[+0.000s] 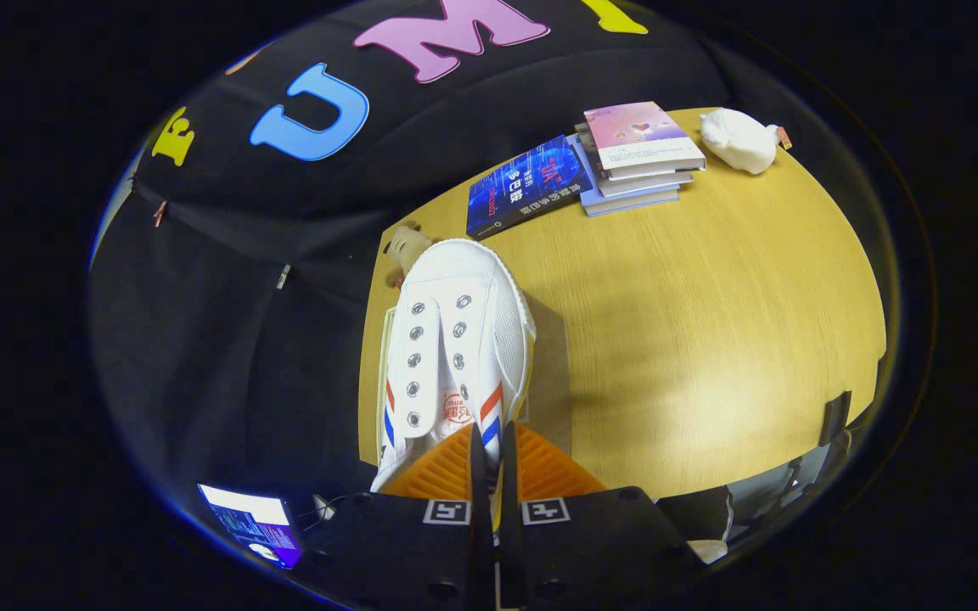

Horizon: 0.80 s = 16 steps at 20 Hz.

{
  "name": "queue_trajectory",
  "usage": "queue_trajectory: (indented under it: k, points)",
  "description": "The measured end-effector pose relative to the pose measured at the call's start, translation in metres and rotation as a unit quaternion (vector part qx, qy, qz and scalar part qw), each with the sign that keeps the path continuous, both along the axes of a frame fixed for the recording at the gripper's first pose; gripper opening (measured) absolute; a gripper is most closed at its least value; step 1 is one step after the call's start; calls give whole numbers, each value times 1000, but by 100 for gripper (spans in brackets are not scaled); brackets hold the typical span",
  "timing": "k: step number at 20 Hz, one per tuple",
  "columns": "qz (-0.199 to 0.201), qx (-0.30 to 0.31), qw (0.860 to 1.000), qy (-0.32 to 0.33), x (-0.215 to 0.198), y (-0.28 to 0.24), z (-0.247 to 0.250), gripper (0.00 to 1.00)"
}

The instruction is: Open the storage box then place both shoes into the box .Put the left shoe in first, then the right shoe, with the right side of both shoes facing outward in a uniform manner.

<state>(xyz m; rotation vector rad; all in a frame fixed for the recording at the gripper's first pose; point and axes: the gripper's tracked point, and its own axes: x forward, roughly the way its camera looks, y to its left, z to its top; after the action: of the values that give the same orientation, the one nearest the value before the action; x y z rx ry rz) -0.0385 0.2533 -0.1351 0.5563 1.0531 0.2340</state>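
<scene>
One white shoe (455,339) hangs in my tongs (493,475), both fingers nearly closed and pinching its heel edge, toe pointing away above the desk (710,339). Beyond the shoe's toe lie stacked books (625,157) and a white plush toy (739,140).

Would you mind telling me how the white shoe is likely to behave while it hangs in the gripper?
The white shoe looks like thin canvas, so probably light. The gripper is shut on its heel edge, so the toe may sag or swing. Its laceless upper seems floppy.
</scene>
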Motion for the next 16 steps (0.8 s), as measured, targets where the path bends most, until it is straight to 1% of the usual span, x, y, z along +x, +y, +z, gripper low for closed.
queue_trajectory:
  k: [3, 5, 7, 10, 13, 16]
  points:
    - [4, -15, 1000, 8, 2, 18, -17, 7]
    - [8, -36, 999, 16, 5, 25, -32, 7]
    - [21, -55, 998, 9, 12, 33, -38, 7]
    - [46, -107, 993, -10, 23, 39, -43, 7]
    - [68, -120, 990, -11, 27, 58, -52, 7]
    - [78, -143, 987, -10, 26, 64, -63, 7]
